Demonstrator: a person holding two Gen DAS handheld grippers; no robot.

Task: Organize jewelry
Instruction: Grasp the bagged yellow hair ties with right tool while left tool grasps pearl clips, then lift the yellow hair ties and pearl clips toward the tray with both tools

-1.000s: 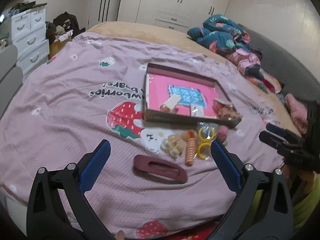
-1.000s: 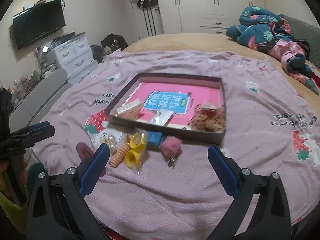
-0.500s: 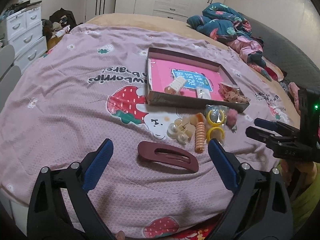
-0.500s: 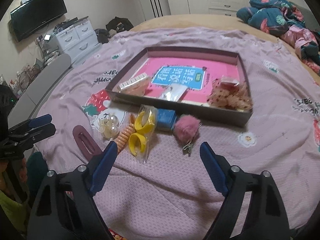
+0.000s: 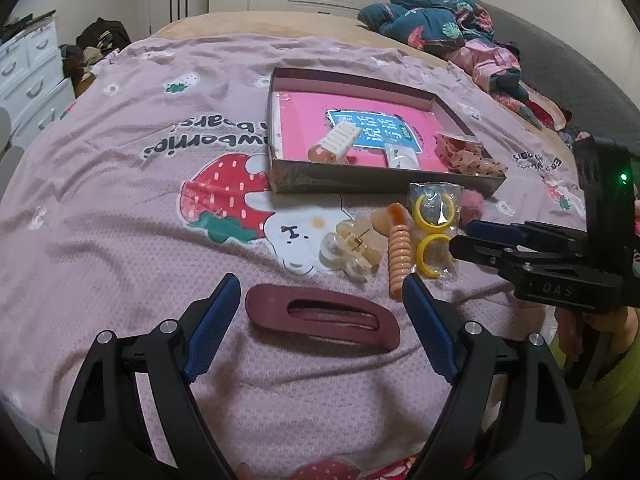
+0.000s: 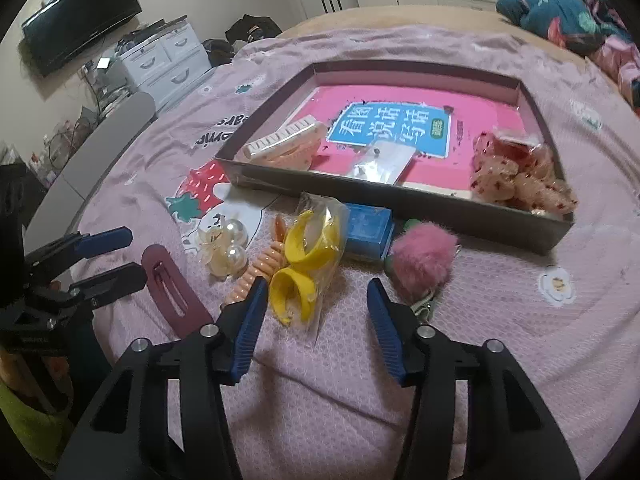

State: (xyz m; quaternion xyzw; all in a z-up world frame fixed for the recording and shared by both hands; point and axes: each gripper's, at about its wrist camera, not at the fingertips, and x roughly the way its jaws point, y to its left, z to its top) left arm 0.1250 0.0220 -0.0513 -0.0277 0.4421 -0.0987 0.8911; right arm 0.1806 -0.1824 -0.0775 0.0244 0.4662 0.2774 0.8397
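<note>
A maroon hair clip point(image 5: 320, 316) lies flat on the pink sheet between the fingers of my left gripper point(image 5: 320, 284), whose jaws are closing without touching it. My right gripper point(image 6: 316, 284) hangs low over a clear bag of yellow hoops point(image 6: 308, 248); its jaws are closing too, the bag's near end between them, not pressed. Beside the bag lie an orange spiral tie point(image 6: 256, 268), a pearl clip point(image 6: 228, 252), a blue box point(image 6: 366, 226) and a pink pompom point(image 6: 424, 260). Behind them stands the pink-bottomed tray point(image 6: 400, 200).
The tray holds a white comb clip point(image 6: 288, 140), a small packet point(image 6: 380, 164) and spotted scrunchies point(image 6: 520, 176). Bundled clothes point(image 5: 440, 28) lie at the bed's far right. White drawers point(image 6: 168, 60) and a wall screen point(image 6: 80, 20) stand to the left.
Both grippers have sunk toward the loose items in front of the tray. Both pairs of jaws have narrowed, the right pair much more.
</note>
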